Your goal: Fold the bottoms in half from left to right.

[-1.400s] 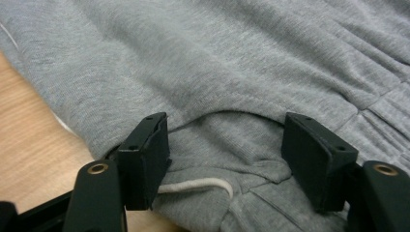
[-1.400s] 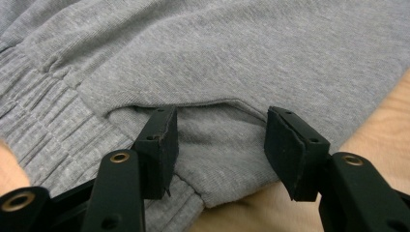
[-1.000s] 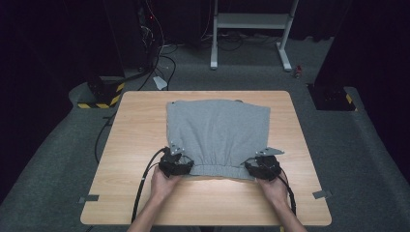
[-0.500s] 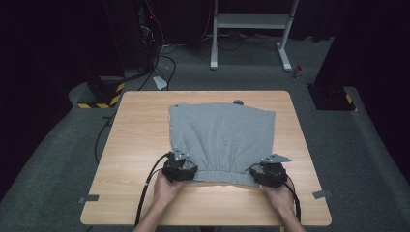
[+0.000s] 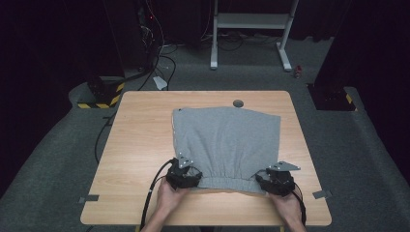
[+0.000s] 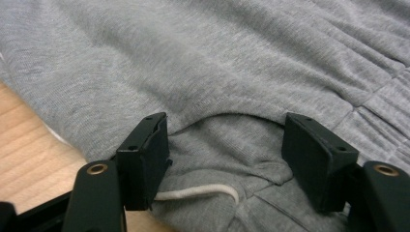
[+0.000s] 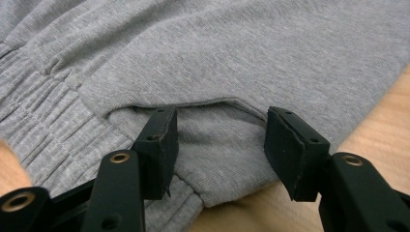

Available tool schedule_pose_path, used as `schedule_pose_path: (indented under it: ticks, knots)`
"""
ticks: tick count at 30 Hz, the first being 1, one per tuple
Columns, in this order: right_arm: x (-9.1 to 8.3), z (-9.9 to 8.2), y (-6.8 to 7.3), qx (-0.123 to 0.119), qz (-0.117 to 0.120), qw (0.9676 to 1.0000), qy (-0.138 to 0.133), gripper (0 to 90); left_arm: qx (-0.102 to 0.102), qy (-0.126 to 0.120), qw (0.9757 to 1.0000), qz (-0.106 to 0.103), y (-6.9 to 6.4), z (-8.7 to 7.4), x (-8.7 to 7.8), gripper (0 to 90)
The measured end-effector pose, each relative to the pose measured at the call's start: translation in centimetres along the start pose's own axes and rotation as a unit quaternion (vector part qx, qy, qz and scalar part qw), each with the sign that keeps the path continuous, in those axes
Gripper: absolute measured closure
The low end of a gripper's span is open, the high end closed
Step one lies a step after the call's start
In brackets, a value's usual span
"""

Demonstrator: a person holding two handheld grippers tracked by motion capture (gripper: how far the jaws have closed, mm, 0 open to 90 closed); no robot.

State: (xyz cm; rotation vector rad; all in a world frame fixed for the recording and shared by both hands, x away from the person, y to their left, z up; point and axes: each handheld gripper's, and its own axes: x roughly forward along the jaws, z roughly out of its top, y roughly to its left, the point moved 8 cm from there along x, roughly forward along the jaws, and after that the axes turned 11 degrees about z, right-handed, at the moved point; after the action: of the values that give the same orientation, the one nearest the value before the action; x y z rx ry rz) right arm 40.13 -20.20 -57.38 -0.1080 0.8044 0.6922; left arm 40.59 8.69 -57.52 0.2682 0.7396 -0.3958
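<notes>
Grey shorts (image 5: 227,142) between open tongs (image 5: 184,177)

A light wooden table (image 5: 140,145) stood on grey carpet (image 5: 58,159) in a dark room. Beyond the tabletop's far edge stood a white metal frame (image 5: 251,29), with black cables (image 5: 159,53) and a yellow-and-black striped block (image 5: 99,96) off its far left corner.
</notes>
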Motion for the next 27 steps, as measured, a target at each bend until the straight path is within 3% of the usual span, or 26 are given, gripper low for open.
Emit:
schedule_pose_path:
  ticks: [10,14,20,27]
  knots:
    - [-1.3,-1.3,-0.1,0.004,-0.004,1.0000,0.000,45.8,0.012,-0.001,0.9999,-0.006,-1.6,-0.2,-0.4,33.4]
    - [-1.7,-1.7,-0.1,0.007,-0.007,1.0000,0.001,45.7,0.008,-0.002,0.9999,-0.011,-2.2,-0.4,-0.7,33.4]
    - [-2.0,-1.9,-0.1,0.006,-0.008,0.9999,0.005,45.7,0.012,0.002,0.9999,-0.010,-2.3,-0.5,-1.0,33.2]
    - [-2.2,-1.5,0.2,0.001,-0.010,0.9999,-0.003,43.9,-0.017,0.004,0.9991,-0.038,-2.0,-0.7,-1.4,28.6]
